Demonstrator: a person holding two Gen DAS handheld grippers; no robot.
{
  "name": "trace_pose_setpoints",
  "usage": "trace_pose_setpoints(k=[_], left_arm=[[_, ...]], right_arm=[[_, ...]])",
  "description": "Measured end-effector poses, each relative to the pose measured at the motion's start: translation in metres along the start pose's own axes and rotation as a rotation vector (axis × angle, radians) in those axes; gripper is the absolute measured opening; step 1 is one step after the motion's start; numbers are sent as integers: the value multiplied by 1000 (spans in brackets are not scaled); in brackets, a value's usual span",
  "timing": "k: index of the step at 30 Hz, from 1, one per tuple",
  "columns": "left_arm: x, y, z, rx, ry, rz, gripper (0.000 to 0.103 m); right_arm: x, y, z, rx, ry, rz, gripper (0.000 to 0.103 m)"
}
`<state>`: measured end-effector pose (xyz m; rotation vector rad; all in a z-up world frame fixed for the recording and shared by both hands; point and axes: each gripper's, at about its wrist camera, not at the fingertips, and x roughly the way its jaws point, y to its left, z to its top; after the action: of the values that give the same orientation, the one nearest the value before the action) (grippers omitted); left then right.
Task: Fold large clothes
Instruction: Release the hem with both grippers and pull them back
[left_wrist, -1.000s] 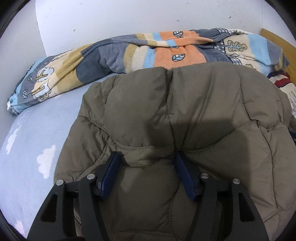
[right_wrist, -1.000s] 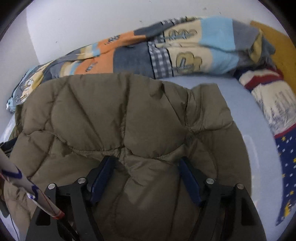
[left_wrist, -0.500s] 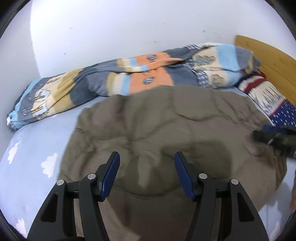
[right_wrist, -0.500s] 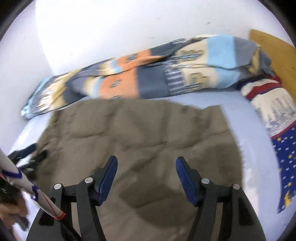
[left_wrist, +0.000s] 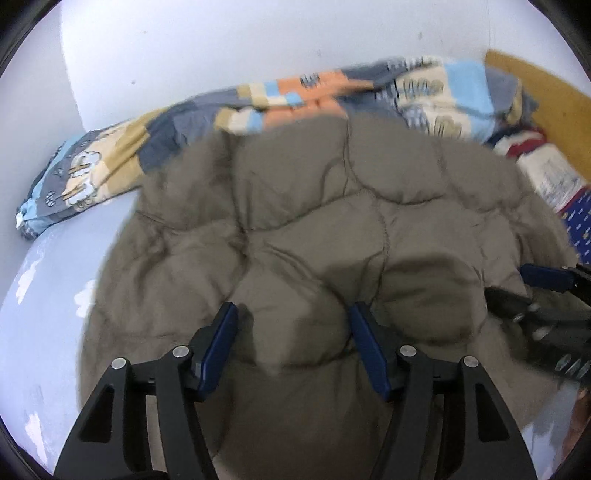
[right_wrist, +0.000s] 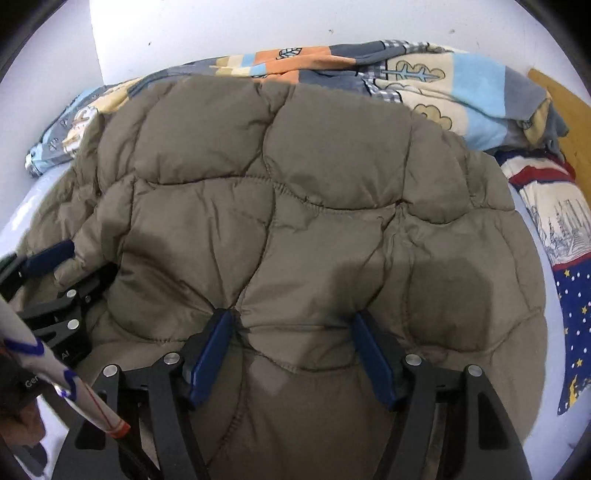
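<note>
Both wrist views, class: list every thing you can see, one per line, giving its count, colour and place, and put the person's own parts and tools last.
Puffer jacket: one, olive-brown, quilted, spread over the middle of the bed.
Bedsheet: one, pale blue with white clouds, under the jacket.
Duvet: one, patchwork of orange, blue, grey and cream, bunched along the wall behind the jacket.
Pillow: one, cream, red and navy with stars, at the right of the bed.
Headboard: one, wooden, yellow-brown, far right.
Wall: white, behind the bed.
Left tongs: one, black with blue pads, a jacket fold bulging between the pads.
Right tongs: one, black with blue pads, a jacket fold between the pads.
</note>
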<state>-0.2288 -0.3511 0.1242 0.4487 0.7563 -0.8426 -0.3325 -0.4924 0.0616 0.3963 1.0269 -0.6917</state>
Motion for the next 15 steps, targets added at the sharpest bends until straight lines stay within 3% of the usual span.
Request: trace_pose_setpoints(k=[3,7,10,12,15], left_arm=[[-32,23,-8,-12,-51,13,63],[-50,58,-30,-36,-18,44,63],[-39,75,-52,-60,28,91,63],[-25,85,-66,-111,59,59,63],[-26,81,-69,-115,46,80,63]], right_arm=[[-42,-7,-3,38,-65,57,71],[-78,-30,-32,87,-103,-11,71],[-70,-54,-59,181,-39,-6,71],[-60,-64,-72,242,-14,30,71],[-43,-64,-78,260,7,42,72]])
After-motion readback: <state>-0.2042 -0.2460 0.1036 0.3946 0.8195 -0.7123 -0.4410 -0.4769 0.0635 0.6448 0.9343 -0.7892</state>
